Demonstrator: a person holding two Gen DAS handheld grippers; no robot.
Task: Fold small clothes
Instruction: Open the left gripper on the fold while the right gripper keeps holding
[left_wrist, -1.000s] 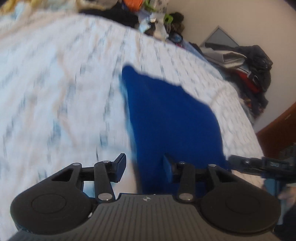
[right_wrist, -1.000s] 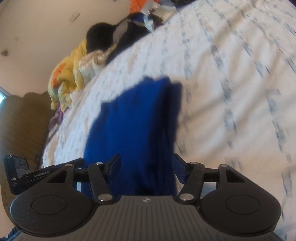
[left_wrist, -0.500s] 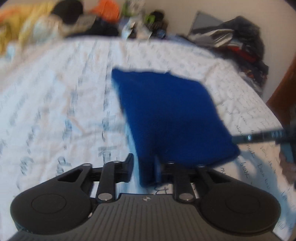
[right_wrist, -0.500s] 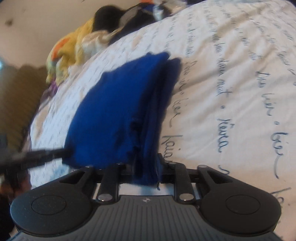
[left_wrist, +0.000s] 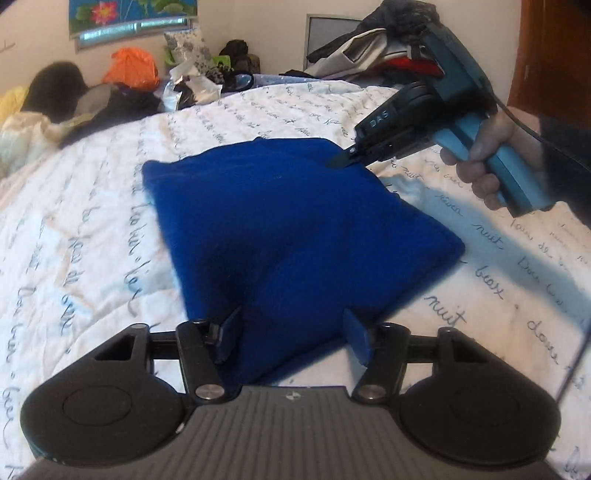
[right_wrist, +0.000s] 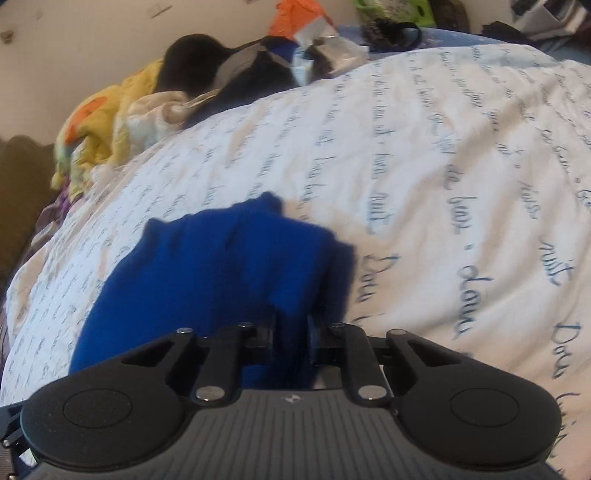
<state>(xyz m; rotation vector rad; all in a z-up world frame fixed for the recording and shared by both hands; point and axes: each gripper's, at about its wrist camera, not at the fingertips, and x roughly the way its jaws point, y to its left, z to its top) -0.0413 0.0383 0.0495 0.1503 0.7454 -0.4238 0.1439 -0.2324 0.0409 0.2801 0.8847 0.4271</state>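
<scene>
Cloth (left_wrist: 295, 229), blue, lies part-folded on bedspread (left_wrist: 92, 206). R gripper (right_wrist: 291, 334) closing, pinching a bunched edge. L gripper (left_wrist: 291, 332) opening, near corner loose btwn its jaws. Best carry the R-held edge over evenly, keep tension, then match edges w/ the far side.

Black left gripper (left_wrist: 291, 334) (silver screws), ribbed housing

White script-printed bedspread (left_wrist: 92, 229), orange bag (left_wrist: 131, 68), yellow bedding (right_wrist: 96, 122), flower picture (left_wrist: 129, 14)

cloth (left_wrist: 295, 229): solid royal blue | bedspread (left_wrist: 92, 229): white, blue handwritten script
</scene>
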